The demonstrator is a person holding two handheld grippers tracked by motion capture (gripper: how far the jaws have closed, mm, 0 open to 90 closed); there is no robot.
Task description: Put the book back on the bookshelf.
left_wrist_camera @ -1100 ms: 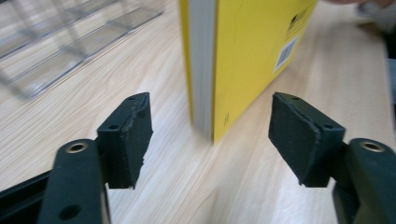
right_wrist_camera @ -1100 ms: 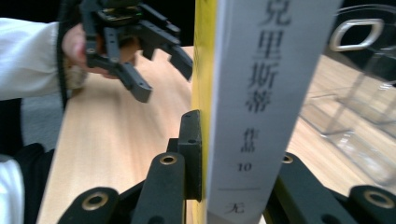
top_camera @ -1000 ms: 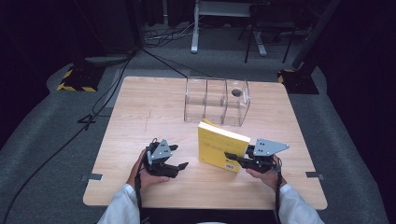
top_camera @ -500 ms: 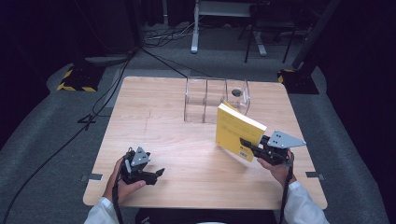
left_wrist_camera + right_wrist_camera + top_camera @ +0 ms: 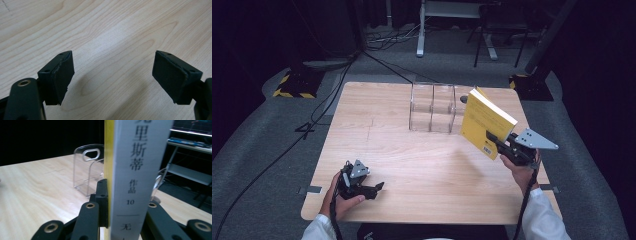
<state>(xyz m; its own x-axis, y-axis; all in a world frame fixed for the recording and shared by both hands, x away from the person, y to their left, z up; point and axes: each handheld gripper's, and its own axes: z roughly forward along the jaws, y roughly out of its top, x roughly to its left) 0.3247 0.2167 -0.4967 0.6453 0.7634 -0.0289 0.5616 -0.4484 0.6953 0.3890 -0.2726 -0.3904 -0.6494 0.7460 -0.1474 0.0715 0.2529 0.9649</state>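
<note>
Right tool [image 5: 493,138] lifted the yellow book [image 5: 484,122] off the bench [image 5: 422,165], clamped on it beside the clear rack [image 5: 432,107]; left tool [image 5: 374,189] just opened wide, empty.

The pale wooden tabletop [image 5: 422,165] stood in front of me, and a clear plastic divider rack [image 5: 432,107] sat upright on it near the far edge, toward the right.

Bare table [image 5: 422,165] between left gripper [image 5: 374,188] and raised yellow book [image 5: 484,122] permits passage; clear divider rack [image 5: 432,107], just beside the book, obstructs the far side.
</note>
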